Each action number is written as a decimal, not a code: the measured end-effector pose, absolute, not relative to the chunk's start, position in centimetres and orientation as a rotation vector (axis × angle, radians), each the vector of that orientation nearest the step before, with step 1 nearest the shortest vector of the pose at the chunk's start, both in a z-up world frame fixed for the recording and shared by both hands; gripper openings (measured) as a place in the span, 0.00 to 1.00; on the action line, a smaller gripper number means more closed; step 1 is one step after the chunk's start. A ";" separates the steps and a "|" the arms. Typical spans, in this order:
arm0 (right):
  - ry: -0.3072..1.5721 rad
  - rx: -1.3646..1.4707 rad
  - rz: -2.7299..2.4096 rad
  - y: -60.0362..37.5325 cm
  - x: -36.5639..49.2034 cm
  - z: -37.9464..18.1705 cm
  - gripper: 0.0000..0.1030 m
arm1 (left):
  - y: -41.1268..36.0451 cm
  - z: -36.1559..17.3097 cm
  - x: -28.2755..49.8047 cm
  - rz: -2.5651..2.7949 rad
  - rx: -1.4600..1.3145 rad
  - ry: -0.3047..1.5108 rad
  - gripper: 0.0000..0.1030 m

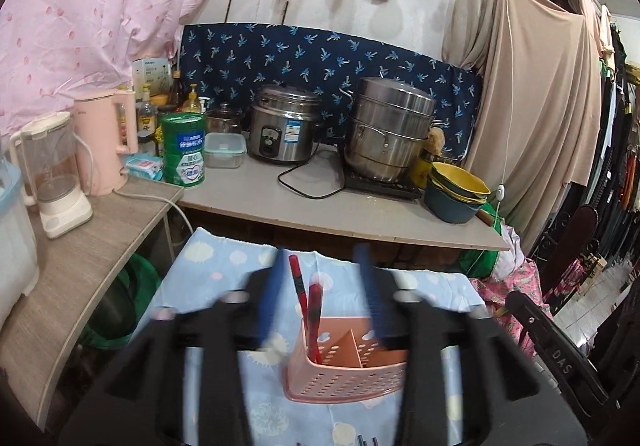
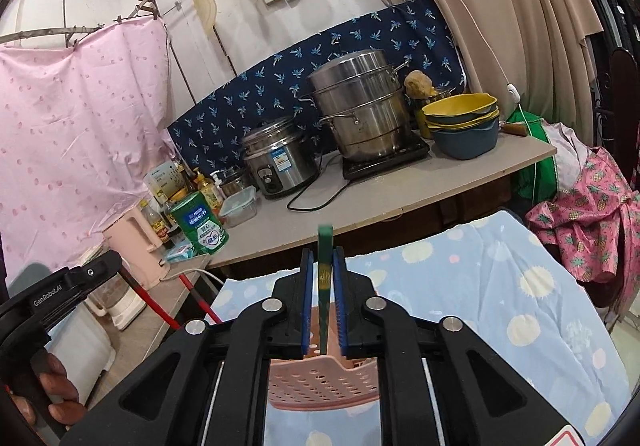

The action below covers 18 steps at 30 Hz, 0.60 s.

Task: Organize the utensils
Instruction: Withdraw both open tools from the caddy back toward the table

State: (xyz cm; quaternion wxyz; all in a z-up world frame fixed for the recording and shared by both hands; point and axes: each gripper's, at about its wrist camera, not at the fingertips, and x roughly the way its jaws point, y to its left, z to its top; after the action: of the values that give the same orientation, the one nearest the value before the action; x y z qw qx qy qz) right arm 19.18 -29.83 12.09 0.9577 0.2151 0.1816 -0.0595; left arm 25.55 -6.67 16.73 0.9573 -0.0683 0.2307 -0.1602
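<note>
Pink perforated utensil caddy [image 1: 347,362] stands on the blue-clothed worktop [image 1: 436,286], red chopsticks [image 1: 306,302] in its left compartment. Left tool [image 1: 320,286] gapes empty; right tool [image 2: 323,286] clamps a green chopstick [image 2: 325,266] above it.

White letters "GenRobot.AI" run along the black plastic body of the left gripper [image 2: 60,292] where it shows in the right wrist view. In the left wrist view, the letters "DAS" stand on the black bar of the right gripper [image 1: 562,360] at the lower right edge. The green cylindrical tin [image 1: 184,148] on the counter [image 1: 360,214] carries white Chinese characters and a heart mark, too small to read. The blue sticker on the steel rice cooker [image 1: 284,126] is likewise illegible.
</note>
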 end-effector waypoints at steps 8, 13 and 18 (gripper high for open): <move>0.392 0.446 -0.111 -29.2 15.8 11.2 0.36 | -5.4 14.5 23.4 -0.316 -0.117 0.540 0.52; 0.451 0.481 -0.094 -28.6 12.6 9.6 0.37 | -4.7 12.1 20.8 -0.339 -0.101 0.625 0.57; 0.549 0.499 -0.078 -27.3 9.1 6.5 0.37 | -4.0 8.6 17.7 -0.356 -0.097 0.731 0.60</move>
State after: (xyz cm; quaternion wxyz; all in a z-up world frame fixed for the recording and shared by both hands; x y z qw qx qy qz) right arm 9.06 -27.30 6.47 0.9312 0.2436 0.2683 -0.0383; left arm 17.71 -4.04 8.61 0.9173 -0.0471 0.3555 -0.1733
